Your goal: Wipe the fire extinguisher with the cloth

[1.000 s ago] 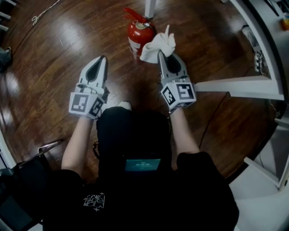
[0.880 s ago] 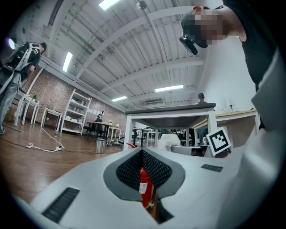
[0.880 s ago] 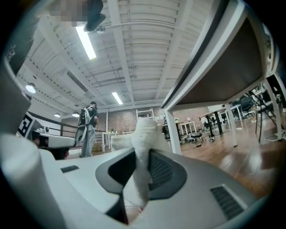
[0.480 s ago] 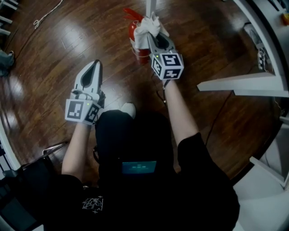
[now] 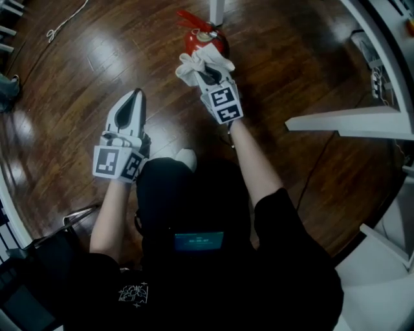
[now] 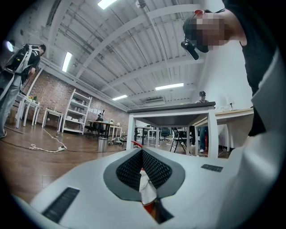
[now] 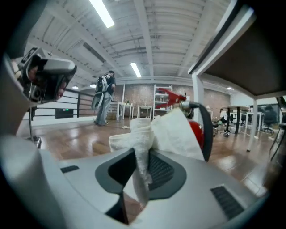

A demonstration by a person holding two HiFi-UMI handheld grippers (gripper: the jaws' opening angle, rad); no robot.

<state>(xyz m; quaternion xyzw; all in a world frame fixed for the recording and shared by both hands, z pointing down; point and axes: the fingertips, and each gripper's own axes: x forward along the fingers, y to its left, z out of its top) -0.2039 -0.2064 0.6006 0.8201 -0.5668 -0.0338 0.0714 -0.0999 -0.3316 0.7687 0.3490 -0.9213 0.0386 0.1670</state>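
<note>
A red fire extinguisher (image 5: 208, 40) stands on the dark wood floor at the top centre of the head view. My right gripper (image 5: 206, 75) is shut on a white cloth (image 5: 200, 63), which bunches against the extinguisher's near side. In the right gripper view the cloth (image 7: 154, 132) spills up from between the jaws, with the red extinguisher (image 7: 195, 132), its black hose and red handle just behind. My left gripper (image 5: 136, 94) is held apart to the left, jaws together and nothing in them. Past its jaws in the left gripper view (image 6: 142, 154), a sliver of cloth and red shows.
A white table frame (image 5: 343, 123) runs along the right, and a white post (image 5: 217, 9) stands just behind the extinguisher. A white cable (image 5: 61, 23) lies on the floor at top left. A dark bag (image 5: 32, 258) sits at lower left by the person's knees.
The right gripper has carried the cloth from the extinguisher's right side, up over its top, then down to its near left side. The left gripper has barely moved.
</note>
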